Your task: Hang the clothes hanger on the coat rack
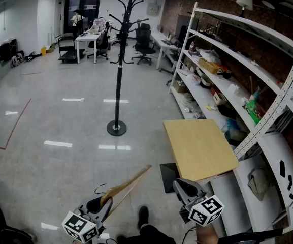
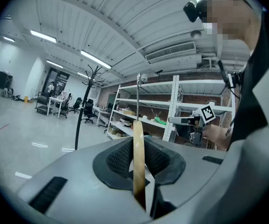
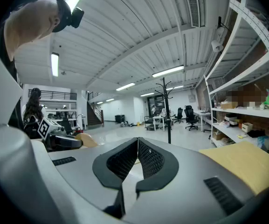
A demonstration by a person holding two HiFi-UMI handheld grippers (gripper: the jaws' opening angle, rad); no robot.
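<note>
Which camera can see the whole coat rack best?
The head view: the coat rack stands whole there, from its hooks down to its round base. Both the left gripper view and the right gripper view show it small and far off, with its base out of sight.

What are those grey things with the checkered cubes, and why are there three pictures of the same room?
A person is holding two grabbing tools, one in each hand, like big tongs. One picture comes from a camera on the person's head, looking down. The other two come from small cameras that ride on each tool. The left tool is pinching a wooden clothes hanger. The right tool is closed with nothing in it. The checkered cubes are just part of the tools. Ahead, on the shiny floor, stands a tall black coat rack, where the hanger should go. To the right are a small wooden table and white shelves full of odds and ends.
</note>
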